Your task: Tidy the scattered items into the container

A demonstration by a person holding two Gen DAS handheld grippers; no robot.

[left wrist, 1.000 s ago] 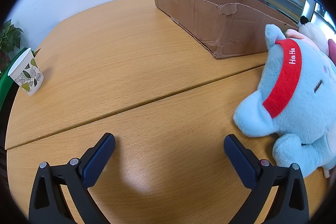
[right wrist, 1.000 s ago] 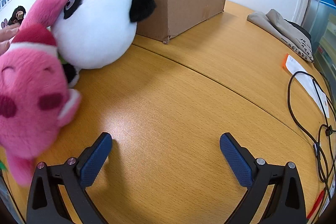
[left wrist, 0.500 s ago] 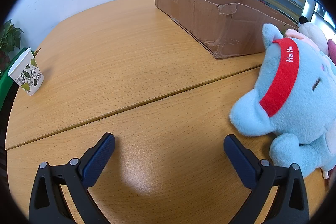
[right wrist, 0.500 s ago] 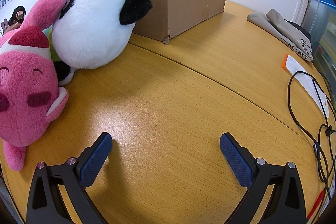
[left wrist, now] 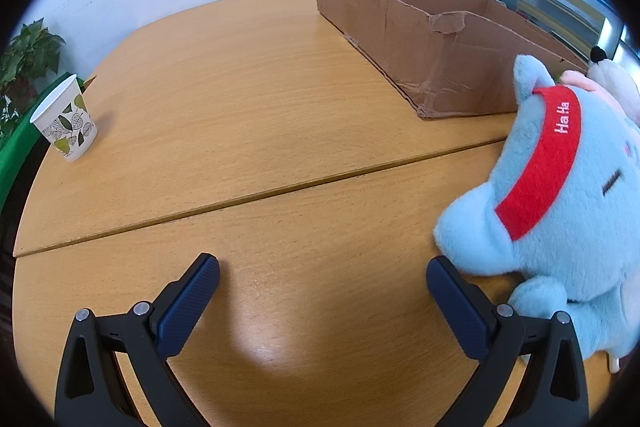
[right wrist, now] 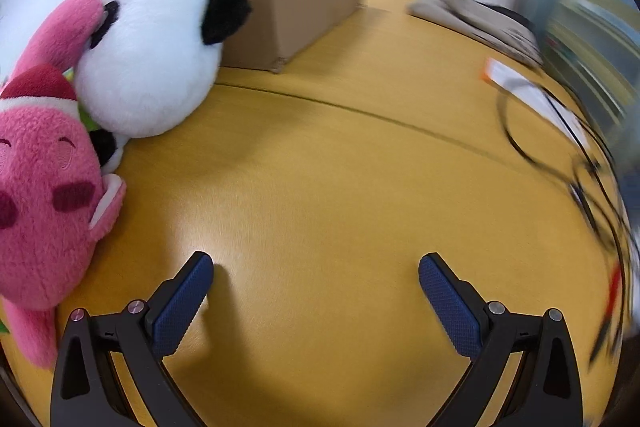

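Jaws of both grippers gape empty over the counter as the right one has swung toward the pink plush, nothing yet boxed.

The cardboard box is open at the top, brown and creased, with torn flap edges; it stands at the far side of the desk. The blue plush toy wears a red headband with the white letters "Ha Ha" and lies on the desk near the box's near corner. The panda plush, white with black ears and eye patches, rests on the desk in front of the box. The pink plush toy has a red cap with a white brim and closed smiling eyes; it lies just beside the panda, and its raised pink arm touches the panda's face.
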